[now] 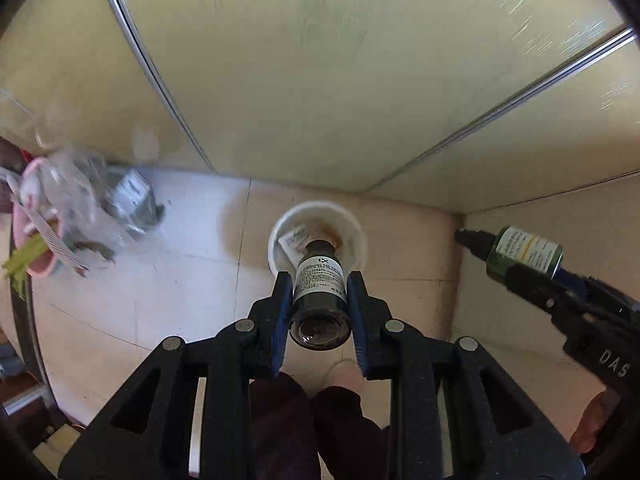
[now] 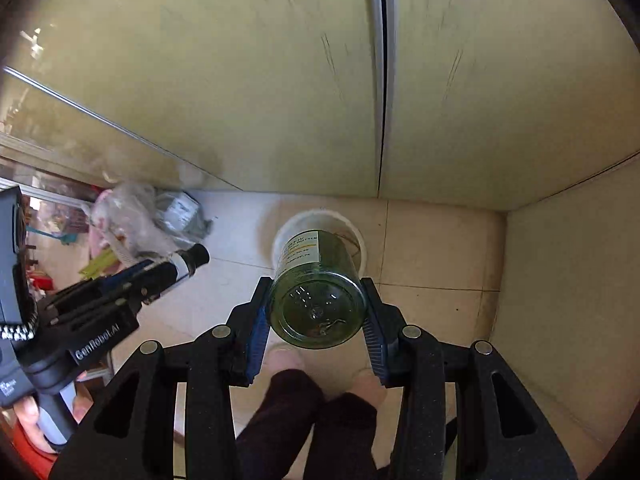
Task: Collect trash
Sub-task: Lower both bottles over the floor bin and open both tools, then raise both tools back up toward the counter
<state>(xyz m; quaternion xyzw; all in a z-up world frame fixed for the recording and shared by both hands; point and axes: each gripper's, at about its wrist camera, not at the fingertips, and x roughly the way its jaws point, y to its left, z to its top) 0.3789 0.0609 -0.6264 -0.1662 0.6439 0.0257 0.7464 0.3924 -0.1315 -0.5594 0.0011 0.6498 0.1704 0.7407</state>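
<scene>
My left gripper (image 1: 320, 280) points steeply down and is shut on a small dark bottle (image 1: 319, 286) with a white label, its neck aimed into the white bin (image 1: 280, 222) on the floor below. Scraps of trash lie inside the bin. My right gripper (image 2: 316, 284) is shut on a wider green glass bottle (image 2: 318, 304) with a yellow-and-white label, hanging over the same bin (image 2: 344, 220). Each gripper shows in the other's view: the right gripper (image 1: 532, 272) with the green bottle (image 1: 524, 254) at the right, the left gripper (image 2: 160, 276) with the dark bottle (image 2: 188, 262) at the left.
Pale cupboard doors (image 1: 320, 80) rise just behind the bin, and a side wall (image 1: 560, 216) closes the corner on the right. A clear plastic bag of rubbish (image 1: 80, 204) and a pink basin (image 1: 36, 268) lie on the tiled floor to the left. The person's feet (image 1: 344, 376) stand below the grippers.
</scene>
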